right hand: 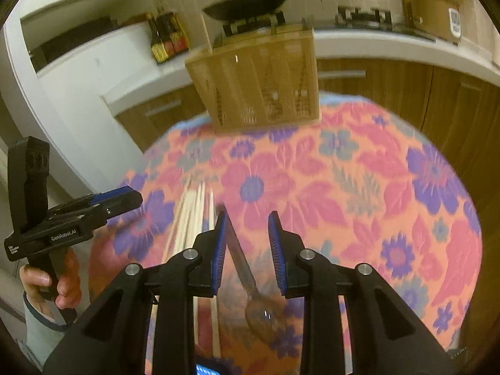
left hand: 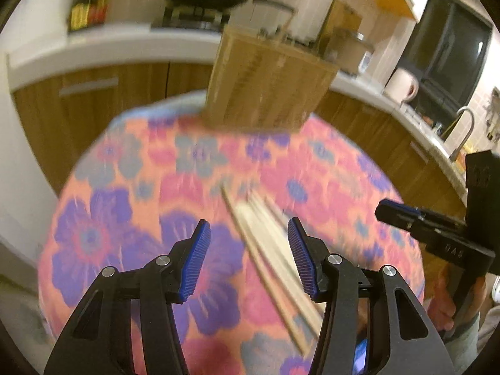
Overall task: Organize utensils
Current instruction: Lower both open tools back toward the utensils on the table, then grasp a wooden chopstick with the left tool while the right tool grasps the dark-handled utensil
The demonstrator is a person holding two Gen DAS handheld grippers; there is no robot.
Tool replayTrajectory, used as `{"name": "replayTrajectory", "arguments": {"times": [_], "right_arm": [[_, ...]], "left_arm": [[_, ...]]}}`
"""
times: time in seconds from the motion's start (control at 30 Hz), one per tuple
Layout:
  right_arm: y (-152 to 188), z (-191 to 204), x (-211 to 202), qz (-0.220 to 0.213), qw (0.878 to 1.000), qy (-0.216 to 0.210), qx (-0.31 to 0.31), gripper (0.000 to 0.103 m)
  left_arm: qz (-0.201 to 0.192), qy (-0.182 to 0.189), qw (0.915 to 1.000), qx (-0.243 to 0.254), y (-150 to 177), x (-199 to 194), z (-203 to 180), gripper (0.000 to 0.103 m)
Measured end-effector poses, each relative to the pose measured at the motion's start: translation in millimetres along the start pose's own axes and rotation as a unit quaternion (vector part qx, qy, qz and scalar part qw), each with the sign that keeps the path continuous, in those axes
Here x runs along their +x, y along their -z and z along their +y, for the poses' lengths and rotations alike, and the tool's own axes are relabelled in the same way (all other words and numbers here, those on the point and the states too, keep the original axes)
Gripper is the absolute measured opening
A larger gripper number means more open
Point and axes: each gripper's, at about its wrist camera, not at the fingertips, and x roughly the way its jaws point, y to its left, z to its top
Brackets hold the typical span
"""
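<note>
Several pale chopsticks (left hand: pixel 272 250) lie loose on the flowered tablecloth (left hand: pixel 328 187), running from about eleven o'clock to five o'clock in the left wrist view. A dark wooden spoon (right hand: pixel 250 284) lies just beside them, its bowl toward the camera. At twelve o'clock, near the far edge of the table, stands the slatted bamboo utensil holder (right hand: pixel 259 84); whether anything is already in it I cannot tell through the blur.

Judging by this, the sorting is barely begun: chopsticks and spoon are not yet lifted, and everything remains to be carried to the holder.

Left gripper (left hand: pixel 250 256) has its jaws spread, the chopsticks showing in the gap, with no pad pressing on them. Right gripper (right hand: pixel 247 250) has its jaws narrowly parted above the spoon's handle, not pinching it.

Only the right wrist view shows the spoon and the hand (right hand: pixel 50 284) holding the left tool; the left view shows the sink tap (left hand: pixel 465 131) at three o'clock.
</note>
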Motion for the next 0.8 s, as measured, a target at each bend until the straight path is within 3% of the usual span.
{"name": "replayTrajectory", "arguments": {"times": [0.23,0.33,0.5,0.8], "right_arm": [[19,1,23,0.057,0.998,-0.008,-0.013,0.024],[20,11,29,0.077,0.996,0.0,-0.04,0.024],[20,23,45,0.118,0.99,0.022,-0.078,0.024],[14,27,65,0.18,0.978,0.051,-0.098,0.024]], "left_arm": [[0.056,-0.017,0.998,0.026,22,22,-12,0.048],[0.076,-0.043,0.9949,0.05,27,30,-23,0.041],[0.086,-0.086,0.9886,0.089,31,32,-35,0.037],[0.095,-0.088,0.9876,0.089,26,30,-31,0.024]]}}
